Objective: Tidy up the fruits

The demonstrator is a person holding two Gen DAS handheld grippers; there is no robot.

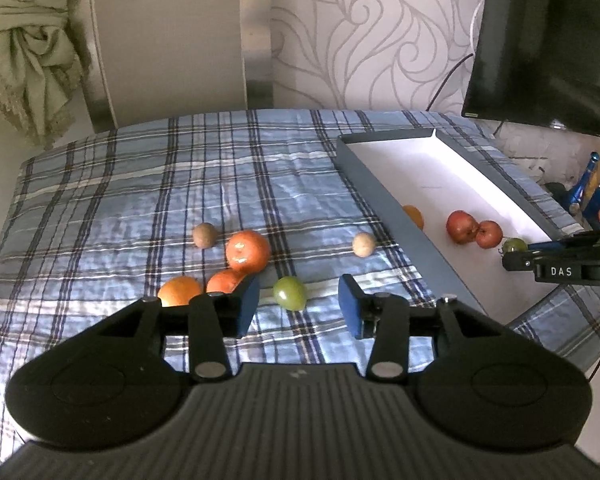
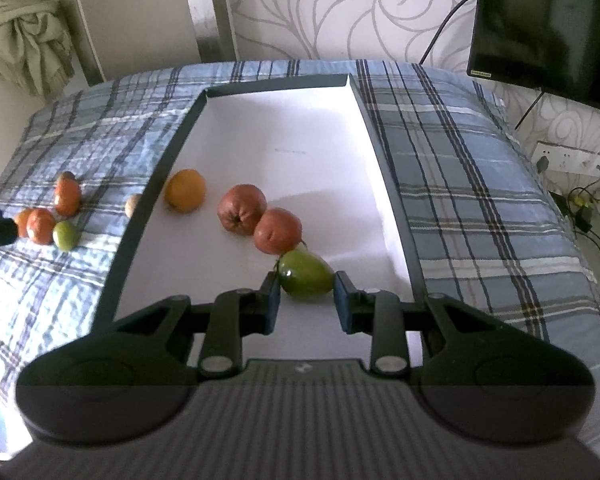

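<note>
Shallow tray [image 2: 188, 120], dark grey walls and white floor, lying on a blue plaid cloth [image 2: 460, 184]; all positions are given relative to this tray. Inside it: a smooth yellow-orange fruit [image 2: 185, 191] near the left wall; two dull red, slightly wrinkled fruits, the larger [image 2: 241, 209] touching the smaller [image 2: 277, 230]; and a glossy green, oval fruit [image 2: 306, 278] just nearer the camera than the smaller red one. The right gripper [image 2: 307, 300] has its blue pads spread to either side of this green fruit, which rests on the tray floor; whether the pads touch it cannot be told. Outside the tray, left of its left wall, lie three orange fruits, one of them [image 1: 247, 251] rounder and larger, a small green fruit [image 1: 289, 293], and two pale brown ones [image 1: 204, 235] [image 1: 364, 244]. The left gripper [image 1: 299, 304] hangs released, jaws wide, above the small green fruit.
</note>
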